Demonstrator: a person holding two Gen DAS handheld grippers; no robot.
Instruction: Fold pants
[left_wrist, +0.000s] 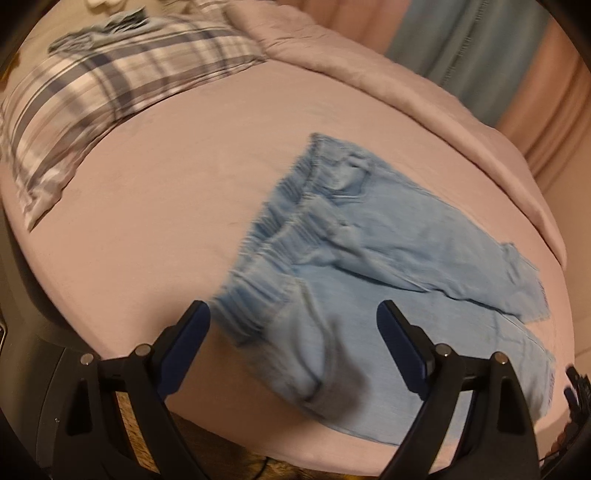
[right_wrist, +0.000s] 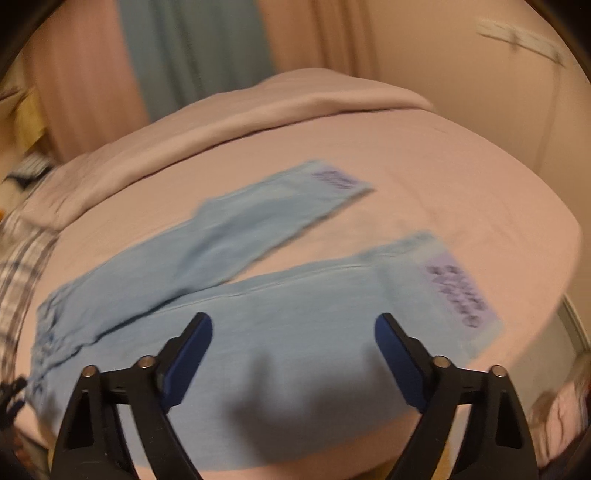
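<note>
Light blue pants lie spread flat on the pink bed, legs apart in a V. The left wrist view shows the gathered waistband and the pockets. My left gripper is open and empty, above the waistband's near end. The right wrist view shows both legs, each with a purple patch with dark print near the hem. My right gripper is open and empty, above the near leg. Both views are motion-blurred.
A plaid pillow lies at the head of the bed, with a dark garment behind it. A folded pink blanket runs along the far side. Pink and blue curtains hang behind. The near bed edge is close below the grippers.
</note>
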